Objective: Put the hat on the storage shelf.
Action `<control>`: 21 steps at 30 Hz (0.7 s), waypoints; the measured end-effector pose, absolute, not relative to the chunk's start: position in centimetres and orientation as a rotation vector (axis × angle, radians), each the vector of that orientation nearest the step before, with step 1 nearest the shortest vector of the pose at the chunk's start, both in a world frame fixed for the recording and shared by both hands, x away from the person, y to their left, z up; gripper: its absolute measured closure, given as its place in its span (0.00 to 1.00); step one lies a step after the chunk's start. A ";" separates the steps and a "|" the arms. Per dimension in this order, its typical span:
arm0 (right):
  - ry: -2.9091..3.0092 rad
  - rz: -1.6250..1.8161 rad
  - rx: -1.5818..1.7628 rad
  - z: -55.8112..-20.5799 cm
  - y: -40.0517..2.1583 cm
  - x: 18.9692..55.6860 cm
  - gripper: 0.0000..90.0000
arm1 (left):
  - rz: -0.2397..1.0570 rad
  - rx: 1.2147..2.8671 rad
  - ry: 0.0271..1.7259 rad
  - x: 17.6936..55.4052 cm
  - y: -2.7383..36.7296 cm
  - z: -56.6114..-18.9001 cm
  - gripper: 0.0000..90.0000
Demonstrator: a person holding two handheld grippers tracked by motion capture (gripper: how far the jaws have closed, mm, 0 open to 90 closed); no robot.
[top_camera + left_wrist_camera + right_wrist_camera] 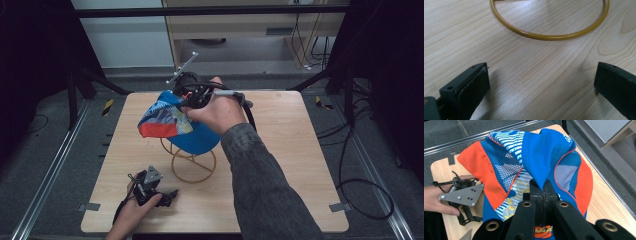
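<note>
High view, lower left of the frame: the left gripper [167,195] rests low on the wooden table [290,165], held there by the left hand [131,212]. Its jaws stand wide apart with nothing between them, apparently waiting clear of the work; the left gripper view looks past them at the stand's base ring. At centre, the gold wire stand [192,162] carries the blue and orange cap [175,122], draped over its top. Just right of that, the right gripper [192,97] is closed on a fold of the cap's blue fabric, seemingly to seat it on the stand or lift it off.
</note>
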State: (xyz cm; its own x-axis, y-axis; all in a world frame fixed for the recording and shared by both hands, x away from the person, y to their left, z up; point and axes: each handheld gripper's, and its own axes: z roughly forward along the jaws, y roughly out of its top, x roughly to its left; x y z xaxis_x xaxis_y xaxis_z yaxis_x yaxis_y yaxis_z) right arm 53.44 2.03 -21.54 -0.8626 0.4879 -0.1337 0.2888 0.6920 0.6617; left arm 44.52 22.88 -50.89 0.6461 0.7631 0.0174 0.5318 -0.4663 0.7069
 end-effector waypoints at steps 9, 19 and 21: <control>2.614 0.939 0.623 -22.2 2.5 53.9 1.00 | 0.435 2.181 0.999 44.5 22.9 -50.9 0.00; 2.641 0.914 0.591 -23.1 3.8 54.0 0.99 | 0.435 2.183 0.998 44.5 22.9 -50.9 0.00; 2.641 0.914 0.593 -23.2 3.8 54.0 0.98 | 0.435 2.183 0.998 44.5 22.9 -50.9 0.00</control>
State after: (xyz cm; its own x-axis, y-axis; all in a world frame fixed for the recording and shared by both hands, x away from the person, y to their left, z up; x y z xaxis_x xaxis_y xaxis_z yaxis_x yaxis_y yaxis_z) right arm 53.98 3.82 -23.16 -0.8753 0.4659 -0.1294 0.2861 0.7149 0.6381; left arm 44.53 22.90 -50.89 0.6487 0.7608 0.0172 0.5302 -0.4681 0.7070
